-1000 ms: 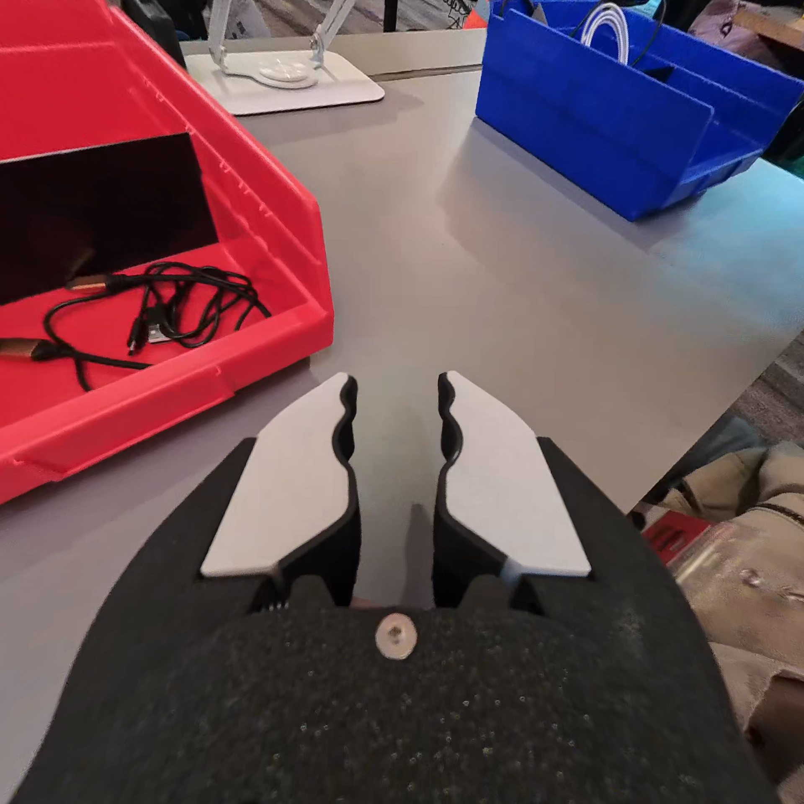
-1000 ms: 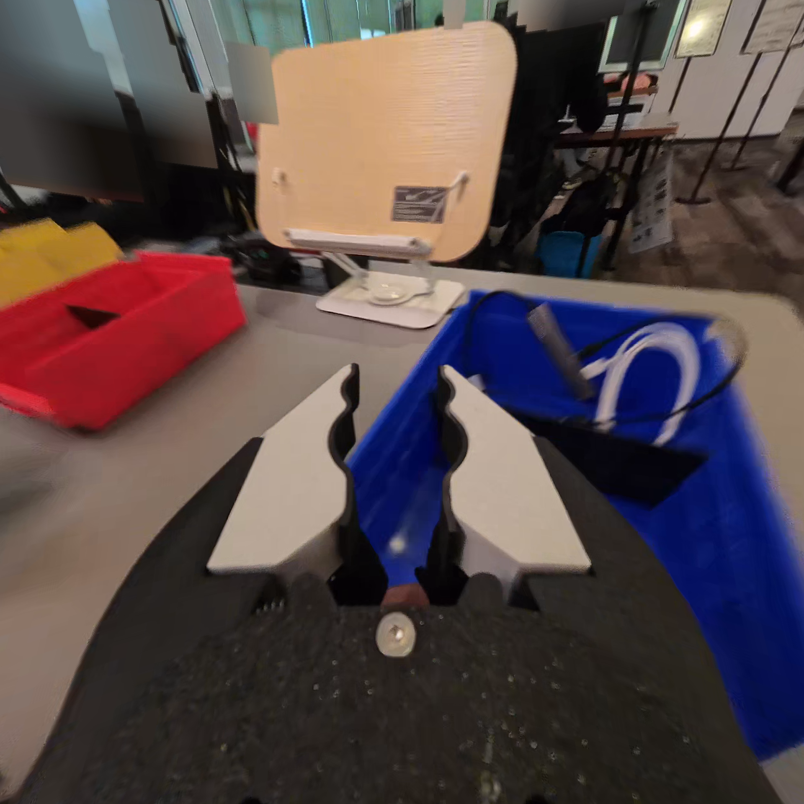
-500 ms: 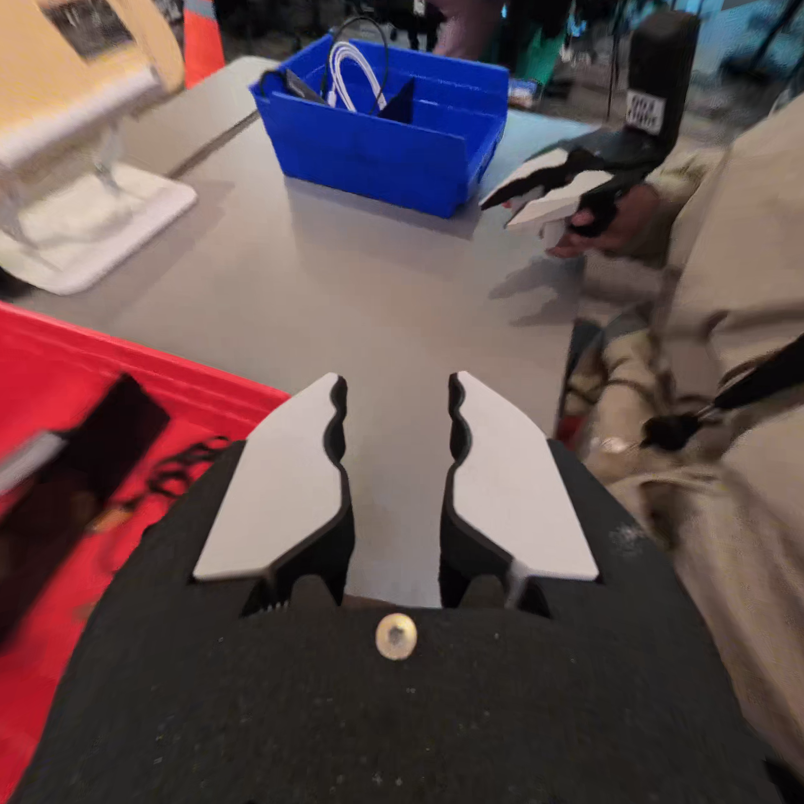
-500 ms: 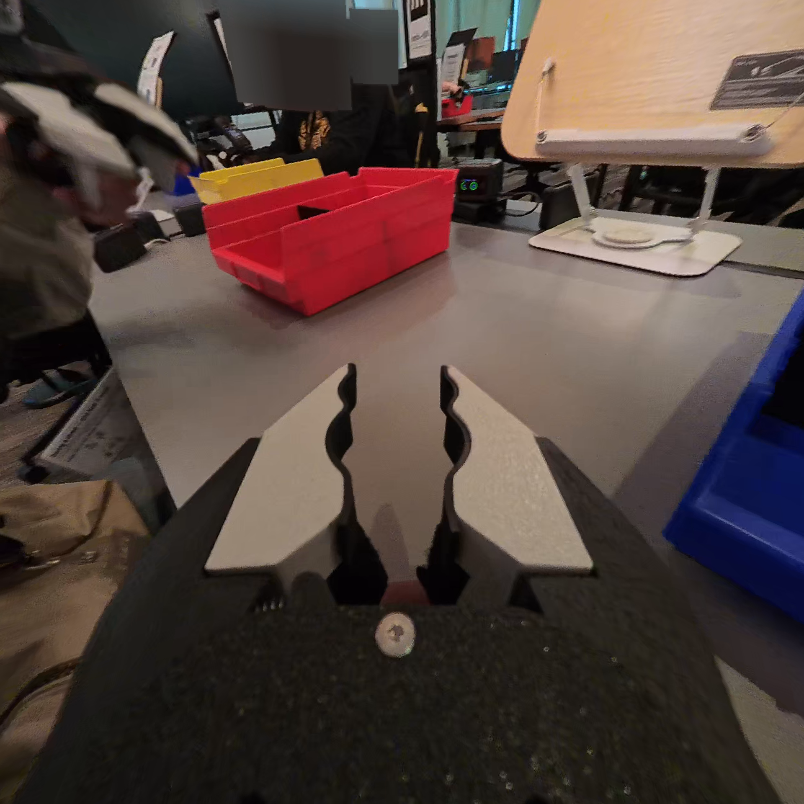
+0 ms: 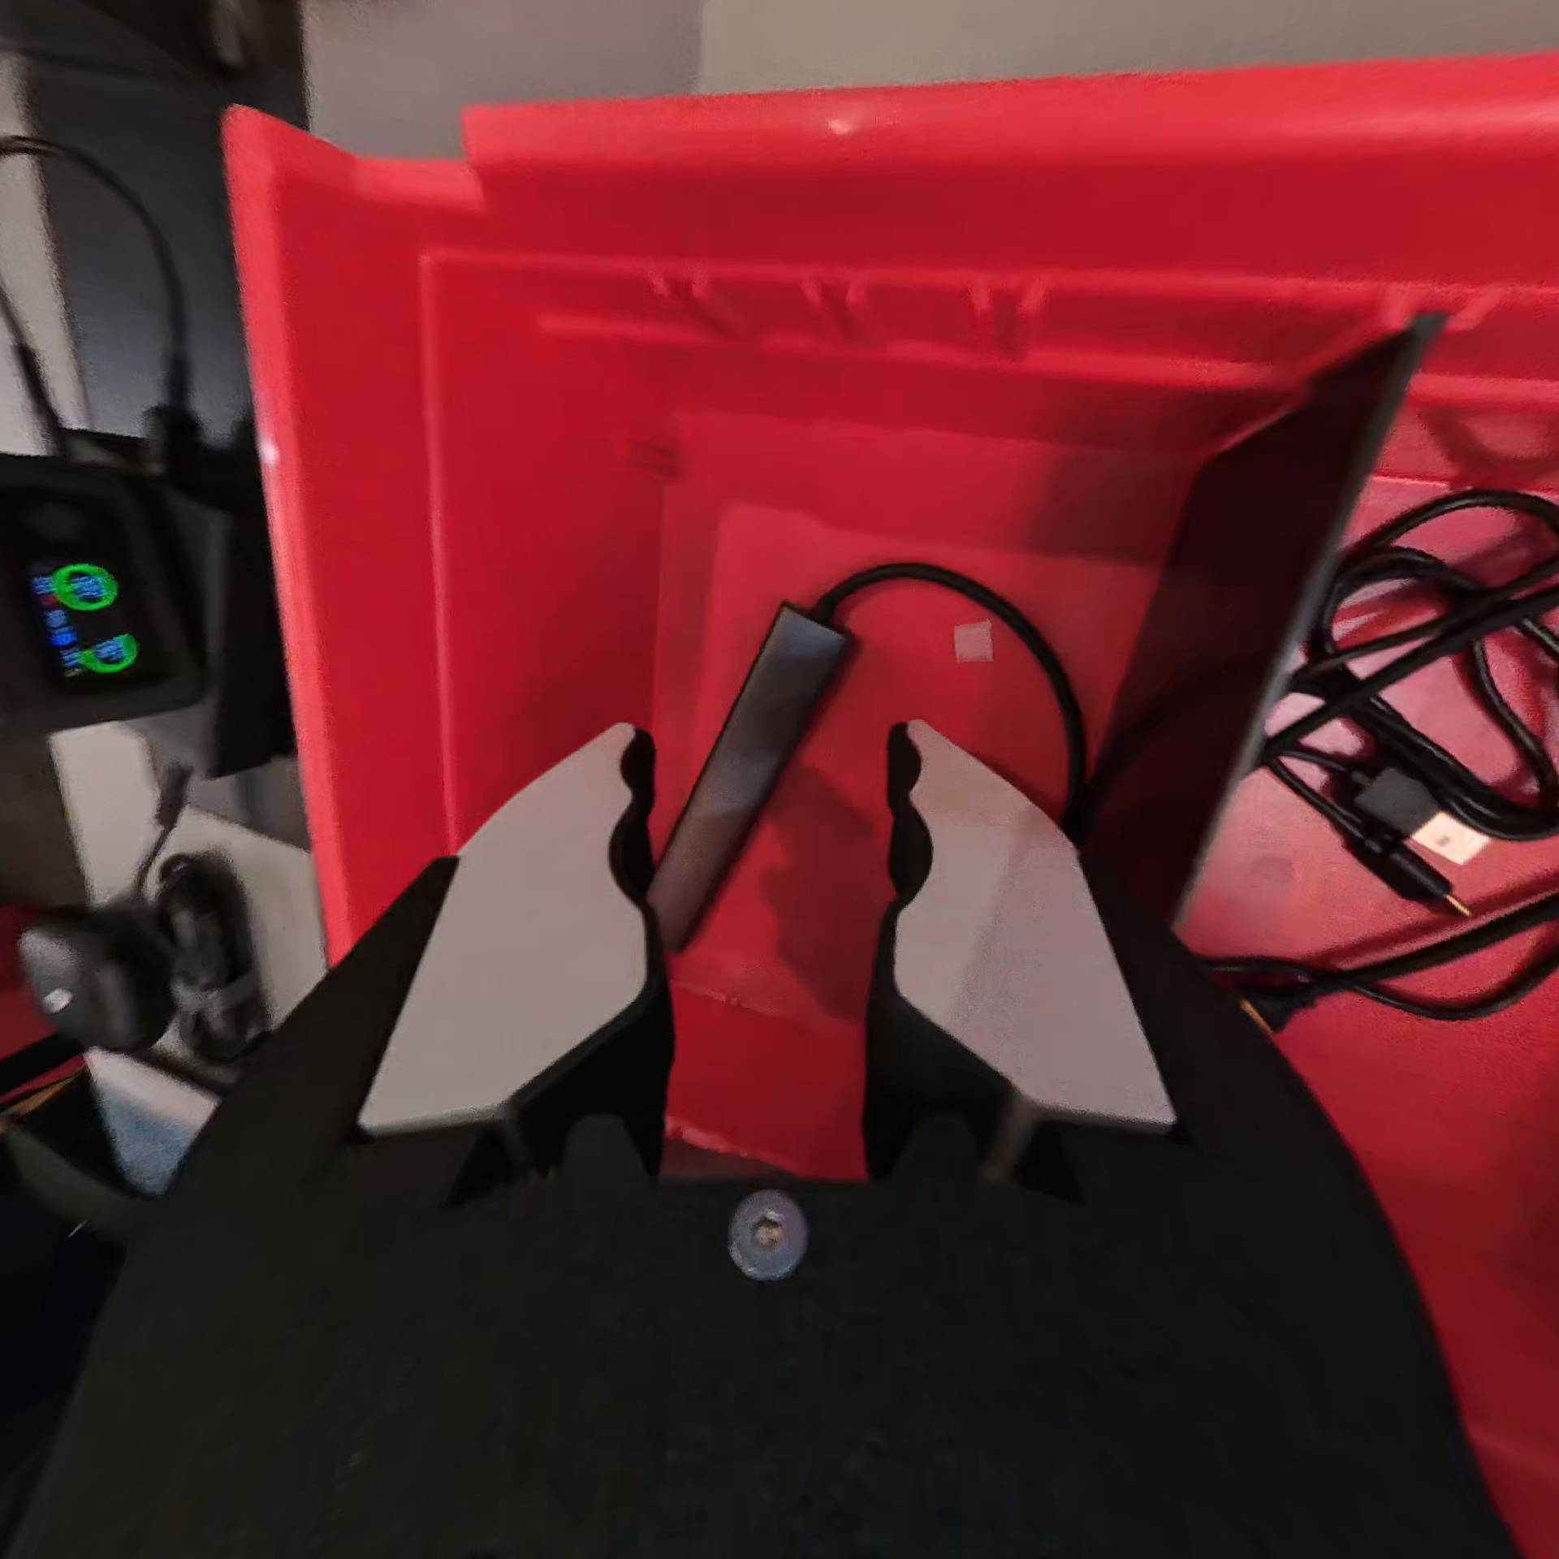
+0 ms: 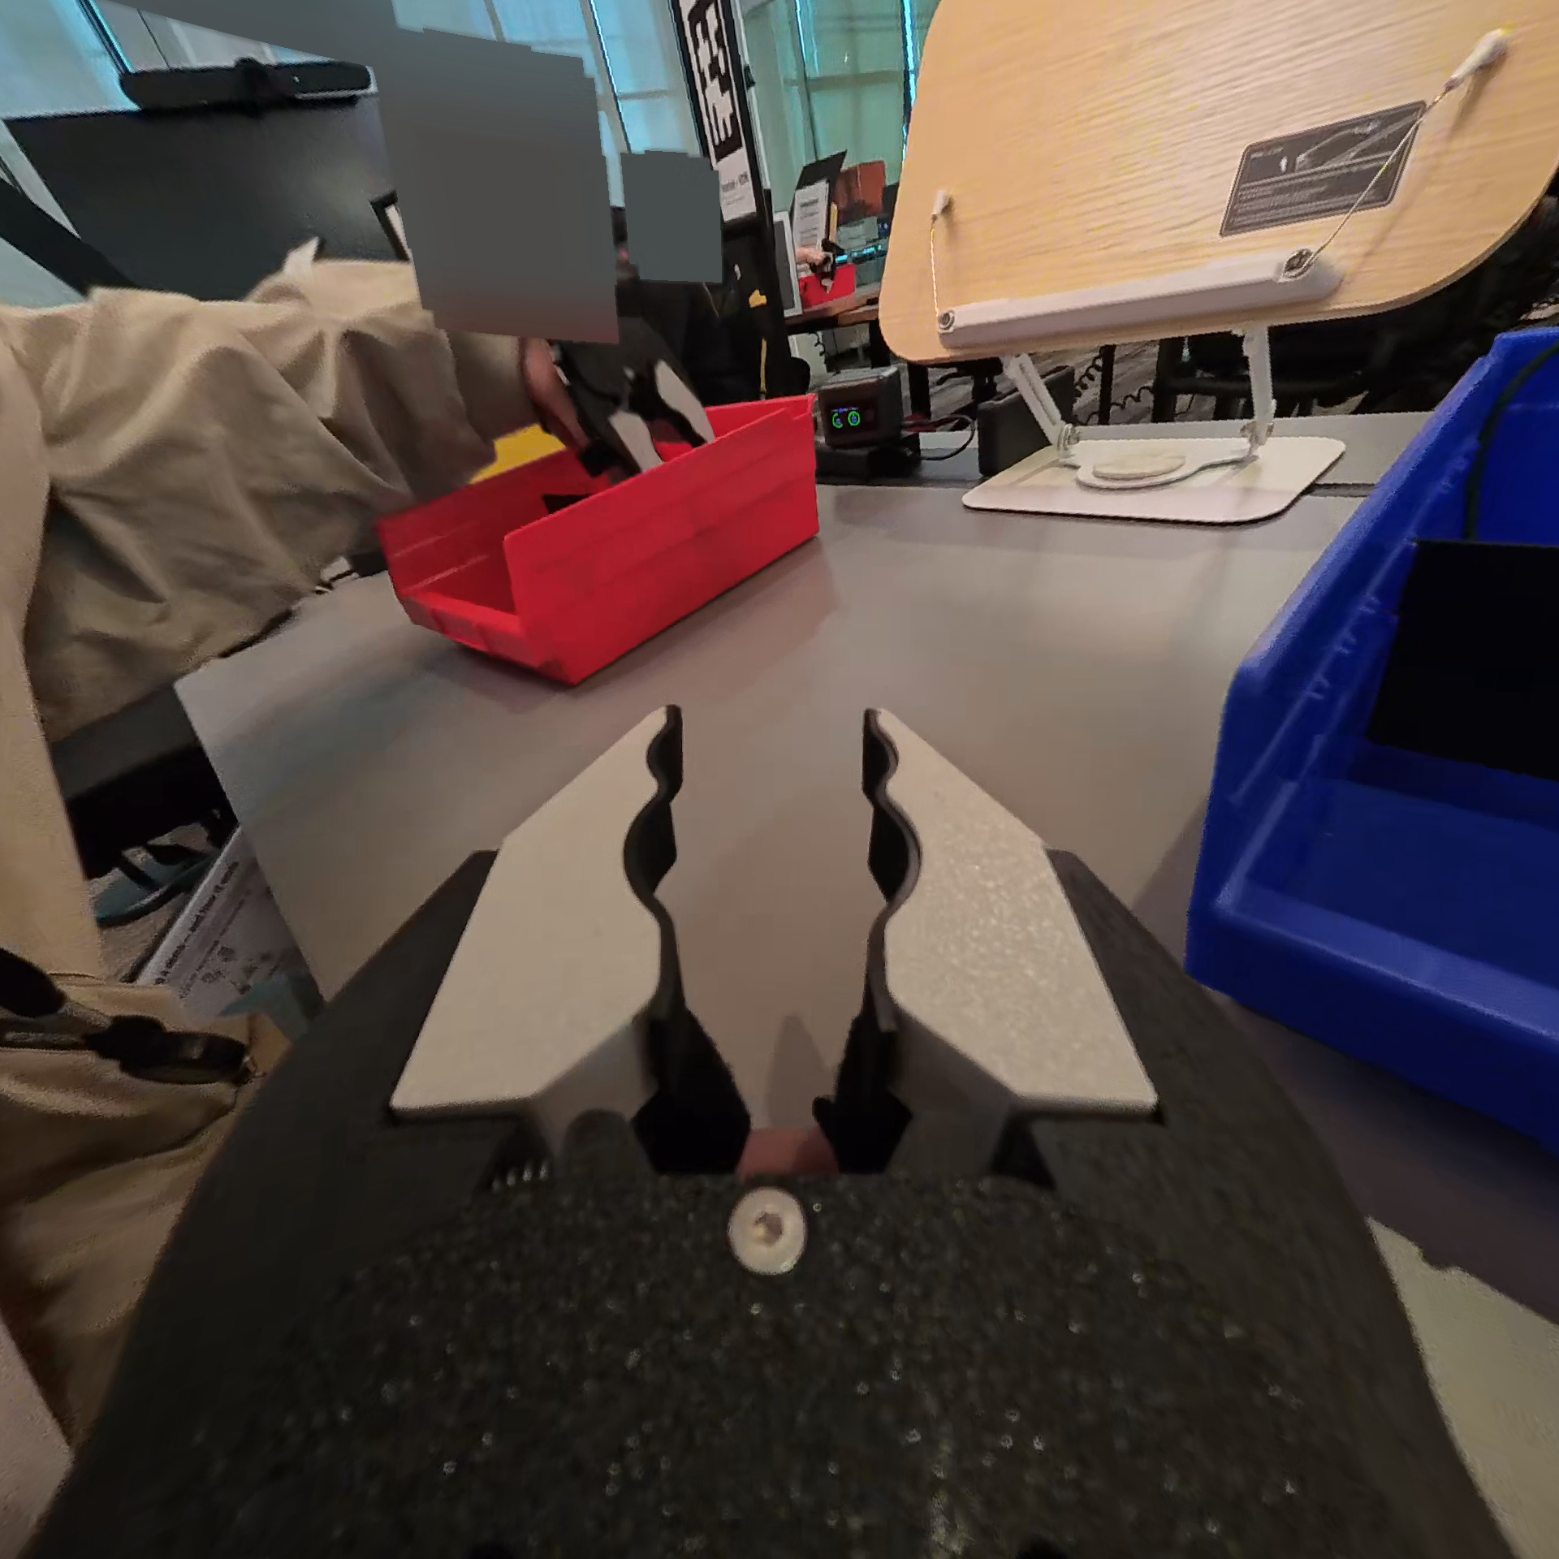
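Your left gripper [image 5: 763, 742], jaws apart, hangs over the slim dark-grey cabled hub [image 5: 742, 772] in the red plastic bin [image 5: 540, 422], while your right gripper [image 6: 768, 725], also apart and empty, hovers above the grey desk [image 6: 970, 641].

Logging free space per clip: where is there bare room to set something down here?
The grey table is bare between the red bin and blue bin. The red bin's right compartment is crowded with black cables.

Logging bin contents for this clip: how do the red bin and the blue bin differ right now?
The red bin has the left tool open above a grey hub in it; the blue bin sits beside the right tool, untouched. The red bin's far compartment holds black cables; the blue bin's near compartment looks empty. Both have a black divider.
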### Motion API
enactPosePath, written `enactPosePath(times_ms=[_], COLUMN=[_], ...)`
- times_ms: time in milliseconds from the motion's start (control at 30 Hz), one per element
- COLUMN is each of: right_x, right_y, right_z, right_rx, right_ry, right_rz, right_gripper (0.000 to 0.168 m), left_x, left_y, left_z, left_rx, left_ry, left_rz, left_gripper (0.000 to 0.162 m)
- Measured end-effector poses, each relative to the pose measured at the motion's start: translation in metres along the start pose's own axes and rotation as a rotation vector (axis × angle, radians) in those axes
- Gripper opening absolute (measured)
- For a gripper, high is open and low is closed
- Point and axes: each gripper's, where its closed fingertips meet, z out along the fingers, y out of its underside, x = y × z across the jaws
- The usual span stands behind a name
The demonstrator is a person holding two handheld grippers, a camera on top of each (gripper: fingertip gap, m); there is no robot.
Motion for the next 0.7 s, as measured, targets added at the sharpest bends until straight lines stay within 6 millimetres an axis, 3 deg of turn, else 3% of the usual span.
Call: enactPosePath(times_ms=[133, 333, 600, 700], right_x=[-0.003, -0.007, -0.013, -0.016], right_y=[-0.002, 0.002, 0.001, -0.002], right_z=[0.003, 0.008, 0.007, 0.005], right_rx=[0.015, -0.001, -0.007, 0.005], right_ry=[-0.035, -0.07, -0.09, -0.095], right_rz=[0.032, 0.05, 0.054, 0.055], right_gripper=[0.042, 0.041, 0.041, 0.041], left_x=[0.003, 0.006, 0.004, -0.008], left_y=[-0.004, 0.012, 0.012, 0.006], left_z=[0.02, 0.04, 0.038, 0.021], left_rx=[-0.008, -0.115, -0.11, -0.085], left_ry=[0.138, 0.147, 0.023, -0.151], left_rz=[-0.019, 0.074, 0.217, 0.275], left_gripper=[0.051, 0.034, 0.023, 0.022])
